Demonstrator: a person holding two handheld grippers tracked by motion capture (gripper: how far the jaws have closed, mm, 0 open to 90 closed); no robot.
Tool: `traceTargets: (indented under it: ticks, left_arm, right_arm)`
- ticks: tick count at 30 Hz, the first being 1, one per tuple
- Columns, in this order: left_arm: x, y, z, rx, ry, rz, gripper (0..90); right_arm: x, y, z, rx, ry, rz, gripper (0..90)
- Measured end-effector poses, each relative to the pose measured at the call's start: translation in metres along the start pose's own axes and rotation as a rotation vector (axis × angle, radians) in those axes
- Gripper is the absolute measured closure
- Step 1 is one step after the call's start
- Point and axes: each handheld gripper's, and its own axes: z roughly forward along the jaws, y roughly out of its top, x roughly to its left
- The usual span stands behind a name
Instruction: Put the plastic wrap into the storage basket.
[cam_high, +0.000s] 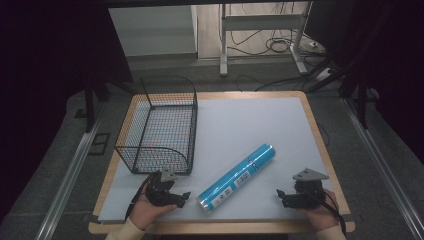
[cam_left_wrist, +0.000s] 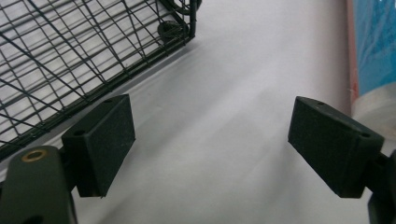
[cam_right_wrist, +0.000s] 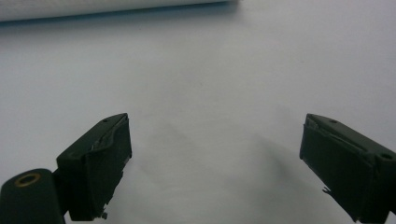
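Note:
A blue cylindrical roll (cam_high: 237, 178) with a white label lies diagonally on the white mat (cam_high: 250, 130), its near end toward the front edge. A black wire basket (cam_high: 159, 125) stands at the mat's left side with nothing in it. My left gripper (cam_high: 184, 197) rests low at the front left, between the basket and the roll's near end. It is open, and its gripper view has the basket's corner (cam_left_wrist: 180, 28) at upper left and the roll (cam_left_wrist: 373, 46) at the right edge. My right gripper (cam_high: 281, 195) sits at the front right, open over bare mat (cam_right_wrist: 210, 93).
The mat covers a wooden table (cam_high: 320, 150) with raised edges. Beyond the table's far side are a white desk frame (cam_high: 262, 30) and loose cables (cam_high: 280, 47) on the floor. Metal rails (cam_high: 70, 175) run along both sides of the table.

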Motion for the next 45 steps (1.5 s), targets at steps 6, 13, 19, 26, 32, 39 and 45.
traceTargets:
  ticks: [6,13,19,26,32,39,45]
  left_arm:
    - [0.001,0.002,-0.003,-0.001,0.021,-0.020,14.5]
    - [0.000,0.004,-0.009,-0.013,0.018,-0.028,15.1]
    - [-0.002,0.007,-0.017,-0.021,0.000,-0.040,15.0]
    - [-0.006,0.019,-0.025,-0.016,-0.003,-0.064,15.4]
    - [-0.016,0.029,-0.028,0.005,-0.021,-0.047,15.4]
    - [-0.027,0.041,-0.034,0.014,-0.051,0.007,15.3]
    - [-0.031,0.047,-0.031,0.024,-0.065,0.021,15.2]
  right_arm:
    - [-0.001,0.000,-0.001,-0.004,0.007,0.002,10.0]
    - [-0.001,0.000,-0.003,-0.006,0.002,0.002,10.6]
    - [0.001,0.003,-0.005,-0.012,-0.012,0.005,10.8]
    - [-0.002,0.002,-0.004,-0.015,0.002,-0.001,11.1]
    - [0.000,0.002,-0.003,-0.014,0.010,-0.015,11.3]
    - [0.001,0.003,-0.003,-0.009,-0.001,-0.016,11.5]
    - [0.002,0.002,-0.002,-0.006,-0.004,-0.016,11.7]
